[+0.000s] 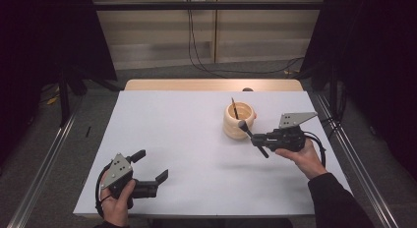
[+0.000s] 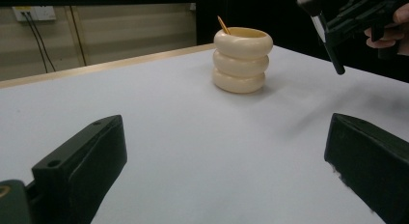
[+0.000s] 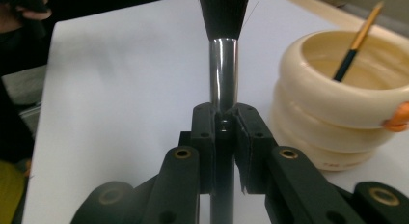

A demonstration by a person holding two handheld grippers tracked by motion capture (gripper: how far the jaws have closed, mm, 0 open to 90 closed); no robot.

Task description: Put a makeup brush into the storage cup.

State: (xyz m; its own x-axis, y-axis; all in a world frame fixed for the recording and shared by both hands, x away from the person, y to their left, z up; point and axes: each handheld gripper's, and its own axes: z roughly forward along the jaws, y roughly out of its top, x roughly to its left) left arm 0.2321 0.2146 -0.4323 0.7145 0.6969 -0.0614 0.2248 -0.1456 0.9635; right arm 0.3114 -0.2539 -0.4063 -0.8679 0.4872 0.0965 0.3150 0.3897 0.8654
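Resting at the lower left of the high view, idle on the white table: the left gripper, jaws spread wide apart with nothing between them, well apart from the work. Confirmed in the left gripper view by two black jaws at the bottom corners and bare tabletop between.

Farther up, right of centre, held above the table: the right gripper, jaws clamped together on the brush, gripped on the handle just below the shiny metal collar in the right gripper view, dark bristles at the top edge of that frame. Brush head just beside the rim of the cream ringed cup, not yet inside.

Farther still, upper right of the right gripper view: a thinner brush leaning inside the cup already.

Judged roughly halfway: one brush stowed, second picked up and brought close; left to do, tipping it in over the rim and letting go.
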